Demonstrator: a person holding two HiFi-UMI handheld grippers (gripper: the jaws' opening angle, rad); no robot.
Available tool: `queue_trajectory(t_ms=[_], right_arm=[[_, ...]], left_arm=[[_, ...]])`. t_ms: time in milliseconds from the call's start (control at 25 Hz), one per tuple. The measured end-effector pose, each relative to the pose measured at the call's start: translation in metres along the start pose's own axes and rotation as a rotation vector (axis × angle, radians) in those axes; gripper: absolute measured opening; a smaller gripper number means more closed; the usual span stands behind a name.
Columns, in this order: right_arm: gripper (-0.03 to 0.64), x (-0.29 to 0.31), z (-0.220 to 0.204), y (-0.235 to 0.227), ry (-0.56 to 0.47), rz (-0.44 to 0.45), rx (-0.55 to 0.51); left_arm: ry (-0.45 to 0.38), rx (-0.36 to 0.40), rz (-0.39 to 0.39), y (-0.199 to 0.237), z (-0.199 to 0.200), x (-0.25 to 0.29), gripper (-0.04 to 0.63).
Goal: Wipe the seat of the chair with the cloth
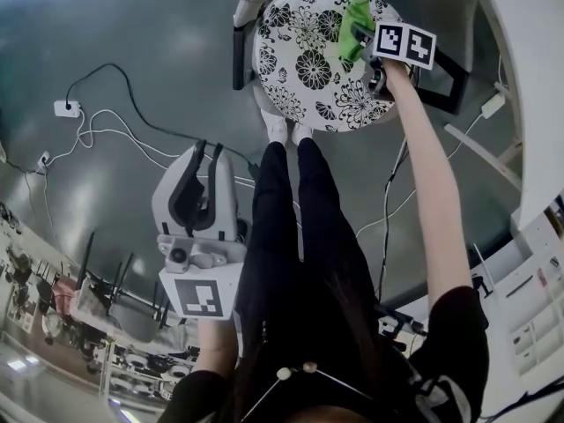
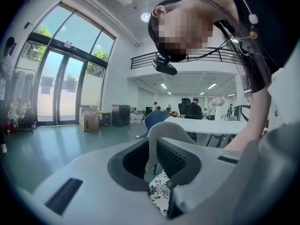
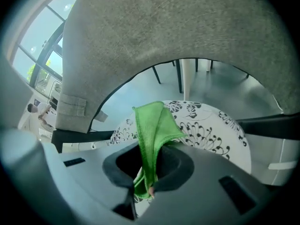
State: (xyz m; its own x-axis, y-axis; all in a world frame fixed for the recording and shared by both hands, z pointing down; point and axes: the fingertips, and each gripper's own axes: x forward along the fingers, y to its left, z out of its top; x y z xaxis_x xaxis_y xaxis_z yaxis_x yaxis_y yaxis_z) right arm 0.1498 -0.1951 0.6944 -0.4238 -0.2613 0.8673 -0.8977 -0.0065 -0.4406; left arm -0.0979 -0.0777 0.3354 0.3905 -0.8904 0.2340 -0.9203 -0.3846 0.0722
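Observation:
The chair's round seat point(image 1: 313, 60), white with black flowers, is at the top of the head view. A green cloth point(image 1: 354, 26) lies bunched on its far right part, and my right gripper point(image 1: 368, 38) is shut on it just above the seat. In the right gripper view the cloth point(image 3: 152, 125) stands up folded from the closed jaws point(image 3: 149, 175), with the seat point(image 3: 211, 125) beyond and the grey backrest point(image 3: 154, 27) arching overhead. My left gripper point(image 1: 203, 161) is held low near the person's left side, well away from the chair, open and holding nothing. Through its gap point(image 2: 152, 161) a bit of seat point(image 2: 161, 193) shows.
The person's legs point(image 1: 300, 201) stand right in front of the chair. White cables and a power strip point(image 1: 66, 108) lie on the grey floor at left. A white desk edge point(image 1: 529, 77) and a black frame point(image 1: 449, 77) are to the chair's right.

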Motion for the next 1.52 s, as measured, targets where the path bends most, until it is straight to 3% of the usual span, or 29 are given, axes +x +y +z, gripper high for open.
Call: queue_trajectory(t_ms=[320, 560, 640, 800, 1000, 1280, 1520], right_arm=[[0.046, -0.035, 0.003, -0.059, -0.012, -0.121, -0.022], [0.046, -0.065, 0.003, -0.113, 0.006, -0.337, -0.052], [0.046, -0.071, 0.002, -0.119, 0.004, -0.37, -0.04], [0.046, -0.073, -0.001, -0.089, -0.023, -0.282, -0.031], [0.046, -0.06, -0.019, 0.003, -0.011, -0.101, -0.113], [0.046, -0.024, -0.08, 0.117, 0.079, 0.089, -0.237], [0.046, 0.0, -0.133, 0.175, 0.135, 0.194, -0.246]], left_arm=[[-0.004, -0.019, -0.021, -0.007, 0.001, 0.002, 0.052], [-0.013, -0.021, -0.034, -0.009, 0.006, 0.004, 0.052], [-0.009, -0.02, -0.033, -0.009, 0.006, 0.004, 0.052], [-0.003, -0.015, -0.034, -0.01, 0.005, 0.003, 0.052], [-0.005, -0.009, -0.025, -0.009, 0.007, 0.002, 0.052], [-0.013, -0.016, -0.021, -0.012, 0.009, -0.002, 0.052], [0.005, -0.021, -0.02, -0.011, 0.001, -0.011, 0.052]])
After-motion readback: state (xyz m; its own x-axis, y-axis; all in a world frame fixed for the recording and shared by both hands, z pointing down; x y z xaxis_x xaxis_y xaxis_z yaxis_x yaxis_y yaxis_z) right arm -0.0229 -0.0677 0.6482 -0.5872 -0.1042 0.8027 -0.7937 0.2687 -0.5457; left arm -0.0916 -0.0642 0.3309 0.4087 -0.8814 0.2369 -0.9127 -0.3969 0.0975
